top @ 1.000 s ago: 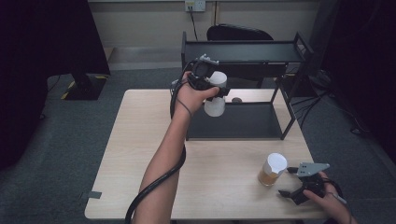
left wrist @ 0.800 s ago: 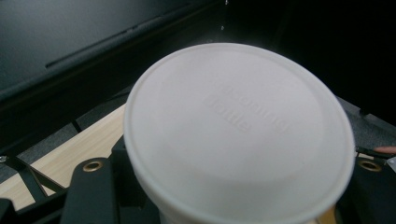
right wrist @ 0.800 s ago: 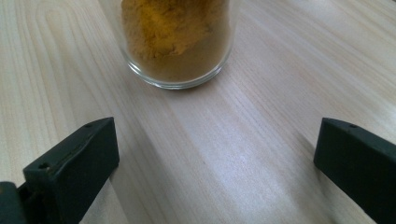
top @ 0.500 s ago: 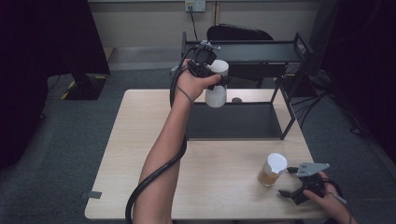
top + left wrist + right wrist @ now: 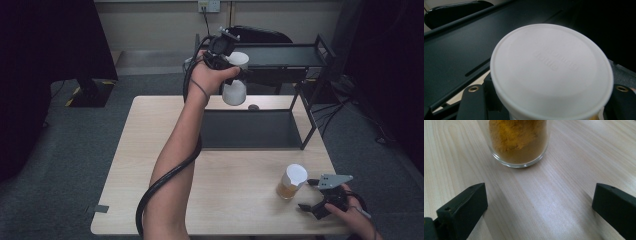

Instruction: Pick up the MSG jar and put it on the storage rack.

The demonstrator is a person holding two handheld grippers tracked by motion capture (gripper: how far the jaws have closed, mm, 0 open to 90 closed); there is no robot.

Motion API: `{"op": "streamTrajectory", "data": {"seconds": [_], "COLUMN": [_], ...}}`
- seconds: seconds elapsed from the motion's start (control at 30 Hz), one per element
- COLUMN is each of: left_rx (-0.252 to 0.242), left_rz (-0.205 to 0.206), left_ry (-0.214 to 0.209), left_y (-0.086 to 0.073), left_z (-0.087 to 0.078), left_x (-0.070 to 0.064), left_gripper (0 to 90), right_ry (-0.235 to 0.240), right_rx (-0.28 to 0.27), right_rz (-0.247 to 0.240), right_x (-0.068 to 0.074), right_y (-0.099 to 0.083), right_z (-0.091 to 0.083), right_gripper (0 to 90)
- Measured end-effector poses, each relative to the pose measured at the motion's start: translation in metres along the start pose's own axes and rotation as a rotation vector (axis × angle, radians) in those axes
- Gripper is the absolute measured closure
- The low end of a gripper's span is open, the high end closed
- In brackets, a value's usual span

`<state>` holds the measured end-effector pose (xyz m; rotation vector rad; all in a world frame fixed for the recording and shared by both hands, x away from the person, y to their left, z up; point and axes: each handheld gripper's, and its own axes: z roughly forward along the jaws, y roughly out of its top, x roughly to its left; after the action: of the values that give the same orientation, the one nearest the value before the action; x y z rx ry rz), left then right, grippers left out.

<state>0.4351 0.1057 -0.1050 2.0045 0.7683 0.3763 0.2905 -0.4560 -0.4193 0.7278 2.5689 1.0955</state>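
Note:
My left gripper (image 5: pixel 239 75) is raised level with the top shelf of the black rack (image 5: pixel 280 54), shut on a white jar (image 5: pixel 235 90) with a white lid (image 5: pixel 551 70). The lid sits close between the two black jaws in the left gripper view. A glass jar of yellow-brown powder (image 5: pixel 291 182) with a white lid stands on the table (image 5: pixel 235 170) at the front right. My right gripper (image 5: pixel 310 197) rests open just right of it, and in the right gripper view the jar (image 5: pixel 520 142) stands a short way beyond the fingertips.
The black two-level rack stands at the back of the table, its lower tray (image 5: pixel 250 129) bare. A small dark round object (image 5: pixel 253 107) lies on the table behind the tray. A black chair (image 5: pixel 260 34) stands behind the rack. The left half of the table is free.
My left gripper has lifted the white jar up and away from me, from in front of the lower shelf to the top shelf's height. The right gripper has stayed still.

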Motion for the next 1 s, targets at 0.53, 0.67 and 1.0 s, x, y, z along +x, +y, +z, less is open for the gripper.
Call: {"op": "streamTrajectory", "data": {"seconds": [0.53, 0.67, 1.0], "left_rx": [-0.001, -0.006, -0.029], "left_rz": [0.033, 0.022, 0.019], "left_ry": [0.026, 0.036, 0.072], "left_y": [0.043, 0.053, 0.068], "left_z": [-0.011, -0.011, -0.011], "left_x": [-0.005, -0.005, -0.004], "left_gripper": [33.7, 33.7, 33.6], "right_ry": [0.0, 0.0, 0.0], "right_rx": [0.0, 0.0, -0.001], "right_rz": [0.0, 0.0, 0.0], "right_x": [0.0, 0.0, 0.0], "right_y": [0.0, 0.0, 0.0], "right_z": [0.0, 0.0, 0.0], "right_gripper": [0.0, 0.0, 0.0]}}
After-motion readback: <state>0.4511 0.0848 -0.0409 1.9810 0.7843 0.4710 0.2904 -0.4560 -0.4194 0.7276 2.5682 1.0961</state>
